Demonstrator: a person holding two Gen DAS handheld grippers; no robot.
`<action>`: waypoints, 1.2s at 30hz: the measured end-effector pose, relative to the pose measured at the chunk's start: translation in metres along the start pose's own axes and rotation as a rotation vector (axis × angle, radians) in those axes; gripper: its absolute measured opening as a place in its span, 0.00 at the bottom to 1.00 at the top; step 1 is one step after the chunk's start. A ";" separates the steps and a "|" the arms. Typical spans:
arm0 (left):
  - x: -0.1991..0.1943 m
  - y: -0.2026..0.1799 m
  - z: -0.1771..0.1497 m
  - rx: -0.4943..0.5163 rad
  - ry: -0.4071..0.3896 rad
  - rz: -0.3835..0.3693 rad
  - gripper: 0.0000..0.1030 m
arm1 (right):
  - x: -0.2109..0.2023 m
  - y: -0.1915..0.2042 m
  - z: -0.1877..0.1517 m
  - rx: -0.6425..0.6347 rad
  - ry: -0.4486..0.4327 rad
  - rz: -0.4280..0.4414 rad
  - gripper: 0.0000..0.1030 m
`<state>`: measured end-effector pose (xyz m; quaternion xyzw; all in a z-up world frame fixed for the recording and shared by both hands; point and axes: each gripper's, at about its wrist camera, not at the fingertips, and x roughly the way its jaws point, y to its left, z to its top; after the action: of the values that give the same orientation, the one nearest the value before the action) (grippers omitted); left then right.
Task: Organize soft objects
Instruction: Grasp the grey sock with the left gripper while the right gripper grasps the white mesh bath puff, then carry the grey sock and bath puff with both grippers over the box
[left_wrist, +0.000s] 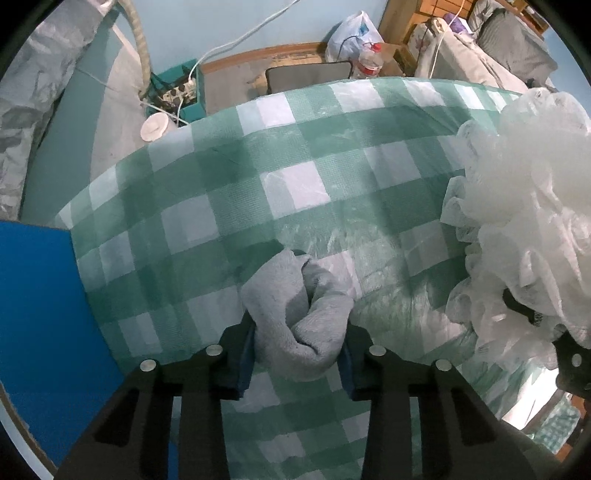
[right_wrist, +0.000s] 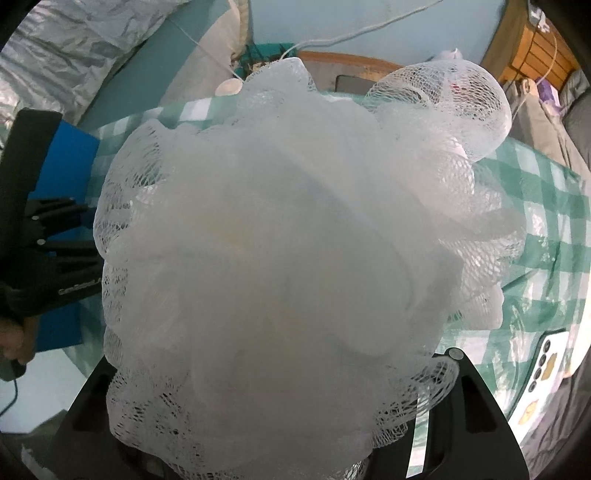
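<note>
Hovering low over the checked desk (left_wrist: 229, 177), the left gripper (left_wrist: 300, 354) pinches a grey towel (left_wrist: 295, 314), the right gripper (right_wrist: 295, 424) clamping a white mesh loofah (right_wrist: 295, 240).

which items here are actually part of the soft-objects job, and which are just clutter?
Job:
- grey towel, clamped in left tongs
- white mesh loofah, held in right tongs

Clutter:
- water bottle
- plastic bag
- power strip
- blue board
- checked tablecloth
</note>
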<state>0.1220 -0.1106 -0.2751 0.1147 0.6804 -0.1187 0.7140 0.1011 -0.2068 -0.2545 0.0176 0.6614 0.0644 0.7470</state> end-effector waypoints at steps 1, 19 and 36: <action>-0.001 0.000 -0.002 -0.002 0.000 0.004 0.35 | -0.002 0.001 0.000 -0.002 -0.005 0.001 0.56; -0.070 -0.003 -0.057 -0.086 -0.108 -0.031 0.35 | -0.053 0.022 -0.010 -0.036 -0.087 -0.005 0.55; -0.126 0.017 -0.099 -0.193 -0.199 -0.044 0.35 | -0.103 0.064 -0.024 -0.102 -0.156 0.036 0.55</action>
<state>0.0279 -0.0604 -0.1539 0.0185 0.6167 -0.0791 0.7830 0.0606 -0.1568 -0.1485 -0.0036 0.5967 0.1097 0.7949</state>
